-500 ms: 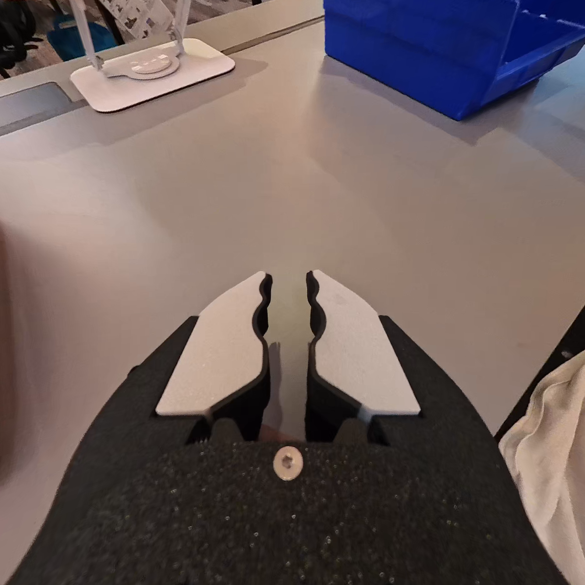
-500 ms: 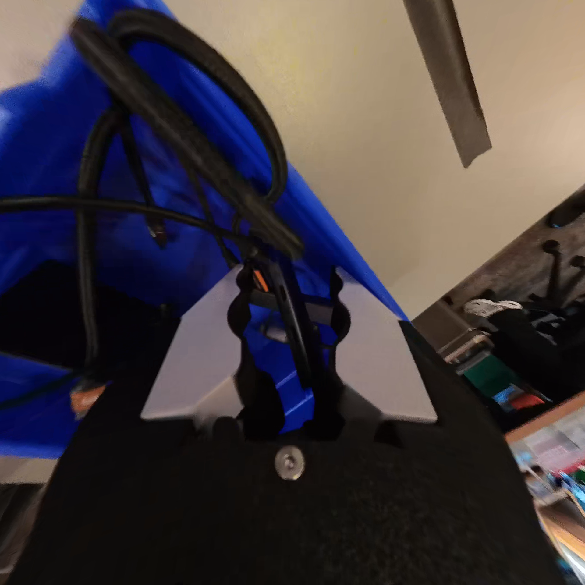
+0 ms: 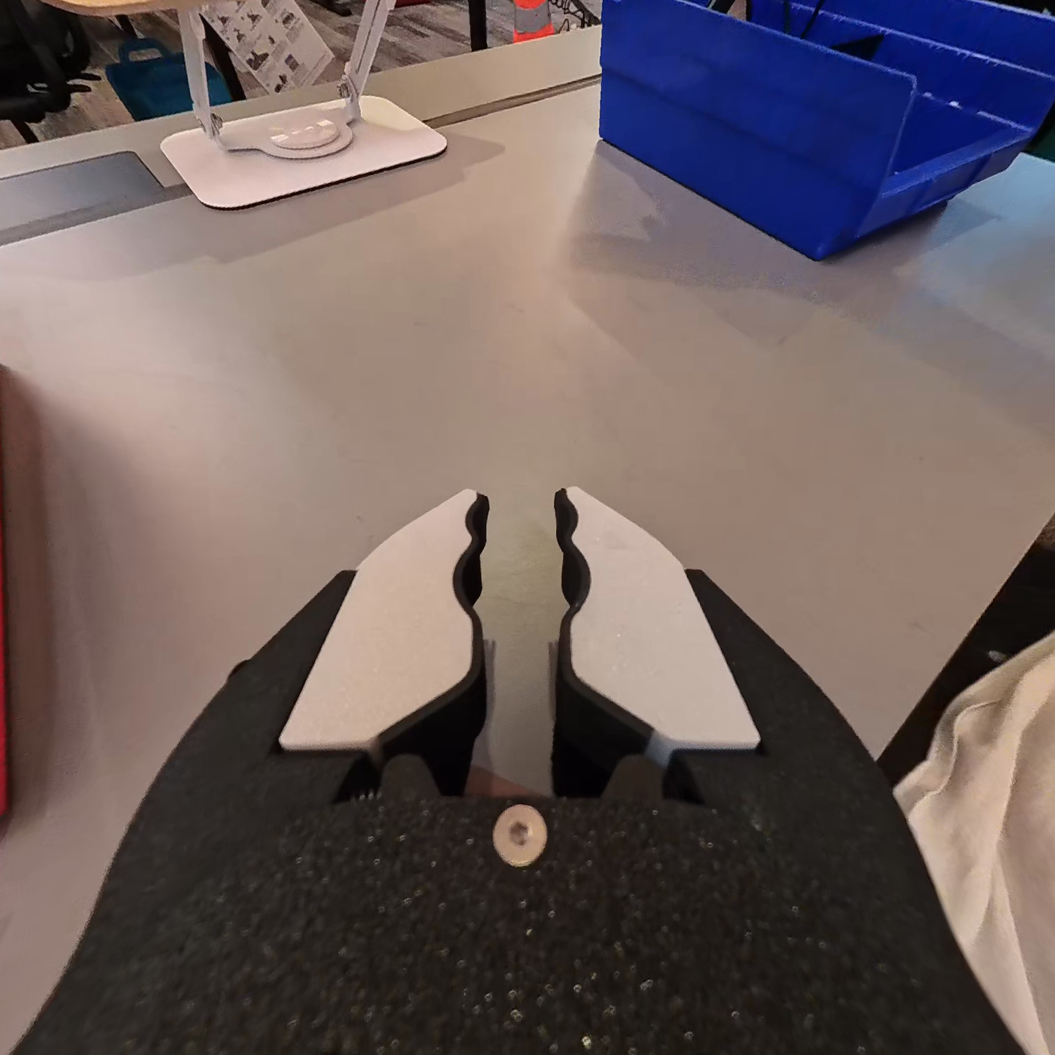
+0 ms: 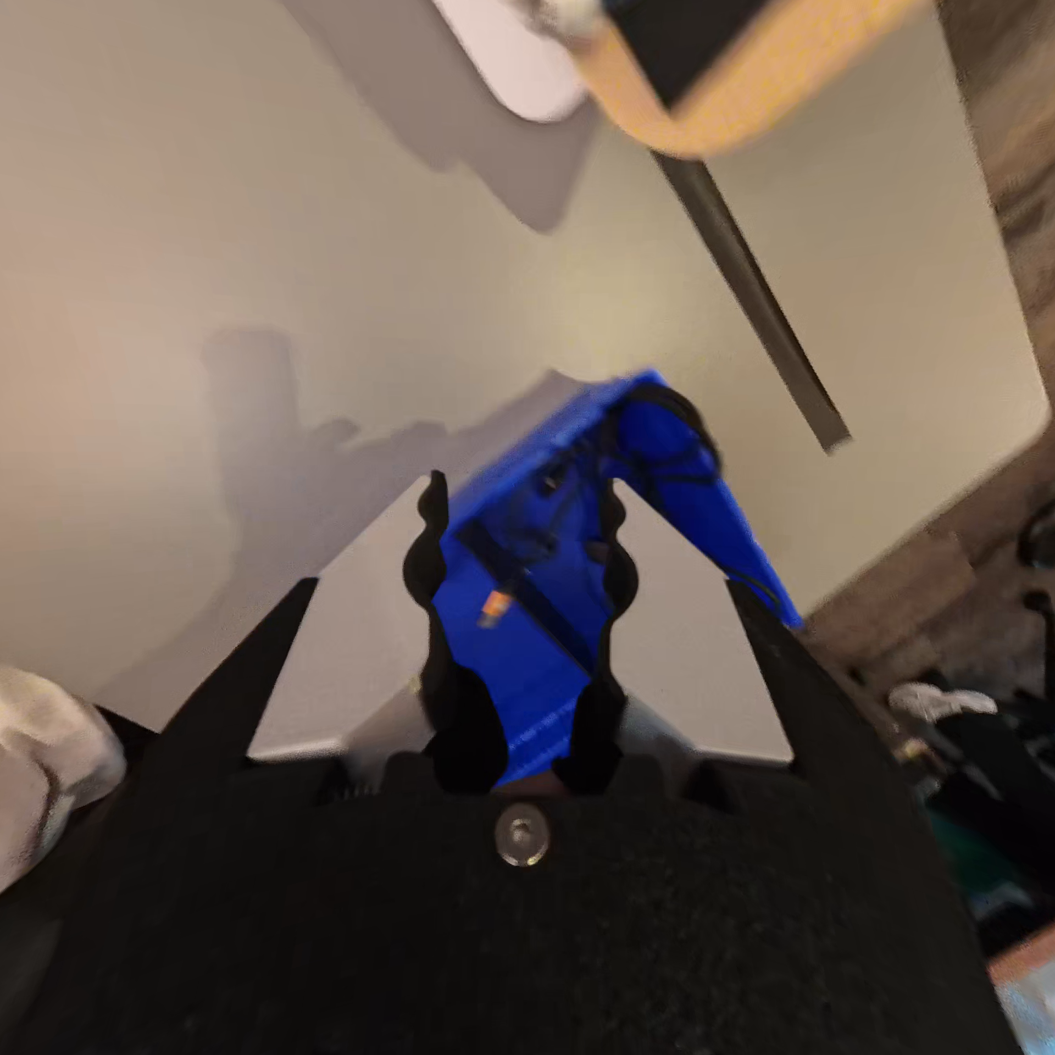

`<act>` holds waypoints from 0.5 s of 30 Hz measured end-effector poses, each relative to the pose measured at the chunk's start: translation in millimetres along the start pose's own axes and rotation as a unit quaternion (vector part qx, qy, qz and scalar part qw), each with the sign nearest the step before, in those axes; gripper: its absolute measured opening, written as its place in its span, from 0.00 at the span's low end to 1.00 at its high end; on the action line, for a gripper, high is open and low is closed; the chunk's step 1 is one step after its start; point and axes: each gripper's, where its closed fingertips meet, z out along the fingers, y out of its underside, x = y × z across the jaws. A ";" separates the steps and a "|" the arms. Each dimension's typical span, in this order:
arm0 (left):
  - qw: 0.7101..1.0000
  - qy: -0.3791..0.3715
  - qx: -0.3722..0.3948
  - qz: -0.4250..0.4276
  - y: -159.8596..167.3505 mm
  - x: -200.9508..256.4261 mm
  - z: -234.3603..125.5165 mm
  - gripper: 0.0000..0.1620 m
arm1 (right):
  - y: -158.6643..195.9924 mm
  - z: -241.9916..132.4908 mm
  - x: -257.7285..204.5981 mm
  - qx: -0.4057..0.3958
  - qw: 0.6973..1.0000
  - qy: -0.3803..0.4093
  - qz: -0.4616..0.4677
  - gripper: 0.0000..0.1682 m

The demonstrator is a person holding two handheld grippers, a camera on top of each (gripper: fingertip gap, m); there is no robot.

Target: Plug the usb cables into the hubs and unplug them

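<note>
My left gripper (image 3: 521,496) hovers low over the grey table (image 3: 399,371), its fingers a narrow gap apart with nothing between them. A blue plastic bin (image 3: 742,131) stands at the far right of it. My right gripper (image 4: 528,485) is open wide and empty, and it looks down from above the same blue bin (image 4: 514,656). Black cables (image 4: 668,411) lie coiled in the bin, one with a small orange tag (image 4: 494,608). The right wrist view is blurred.
A white stand on a flat base (image 3: 302,154) sits at the far left of the table. A red object (image 3: 5,571) is at the left edge. Cream cloth (image 3: 999,828) hangs by the table's near right edge. A dark strip (image 4: 753,297) crosses the table. To reach the red object (image 3: 5,571) in a straight line is about 20 centimetres for my left fingers, about 50 centimetres for my right.
My right gripper has opened, let go of the black cable and pulled back up from the bin. My left gripper has drawn back slightly, its gap unchanged.
</note>
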 end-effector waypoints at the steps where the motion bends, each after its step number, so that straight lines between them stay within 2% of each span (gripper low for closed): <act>1: 1.000 -0.005 0.000 0.003 -0.8 -0.7 -0.2 0.14 | -9.0 3.1 -21.6 0.009 1.000 -0.012 -0.013 0.31; 8: 1.000 -0.001 -0.004 0.009 -1.7 6.4 8.6 0.14 | -62.5 8.9 -147.8 0.014 0.995 -0.044 -0.092 0.31; 12: 0.999 -0.010 -0.009 0.033 -0.8 8.8 13.2 0.14 | -86.8 -1.1 -183.9 -0.007 0.992 -0.018 -0.128 0.31; 15: 0.999 -0.019 -0.007 0.041 -3.1 7.9 15.6 0.14 | -108.0 -15.0 -206.8 -0.013 0.979 0.017 -0.205 0.29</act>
